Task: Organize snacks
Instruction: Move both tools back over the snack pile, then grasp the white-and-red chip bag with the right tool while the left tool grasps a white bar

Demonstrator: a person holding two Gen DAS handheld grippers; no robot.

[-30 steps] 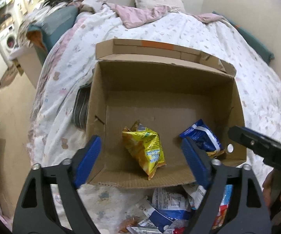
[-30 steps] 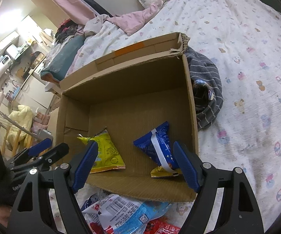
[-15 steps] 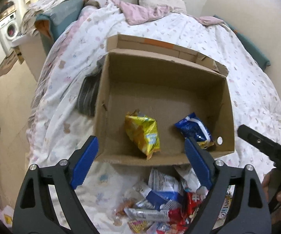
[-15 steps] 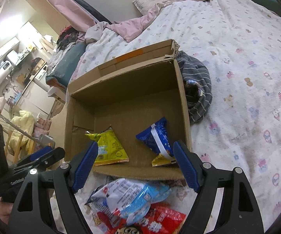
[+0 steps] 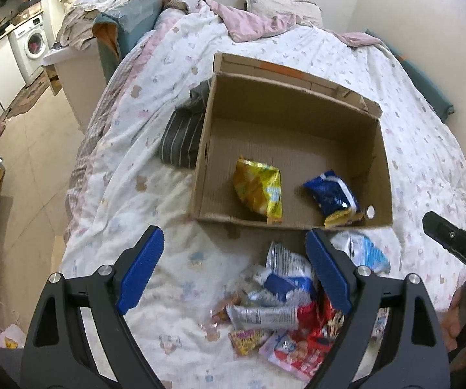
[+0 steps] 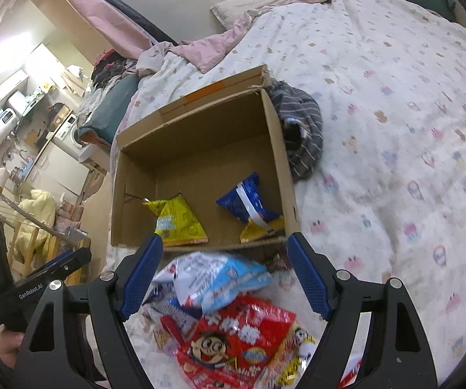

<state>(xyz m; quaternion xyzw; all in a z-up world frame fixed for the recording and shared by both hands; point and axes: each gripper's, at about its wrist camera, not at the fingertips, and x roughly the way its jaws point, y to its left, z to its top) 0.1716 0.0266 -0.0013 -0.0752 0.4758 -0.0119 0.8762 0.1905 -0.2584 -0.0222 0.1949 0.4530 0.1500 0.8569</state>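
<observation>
Matt cardboard box (image 5: 297,120), glossy foil snack packets (image 6: 233,340), cloth quilt (image 6: 394,129)

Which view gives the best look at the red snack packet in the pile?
The right wrist view: the red snack packet lies large and unobstructed between the open fingers. In the left wrist view it is small, partly hidden behind a finger.

Empty, wide-open right claw (image 6: 223,274) above snack pile (image 6: 226,317), just before cardboard box (image 6: 278,149).
</observation>
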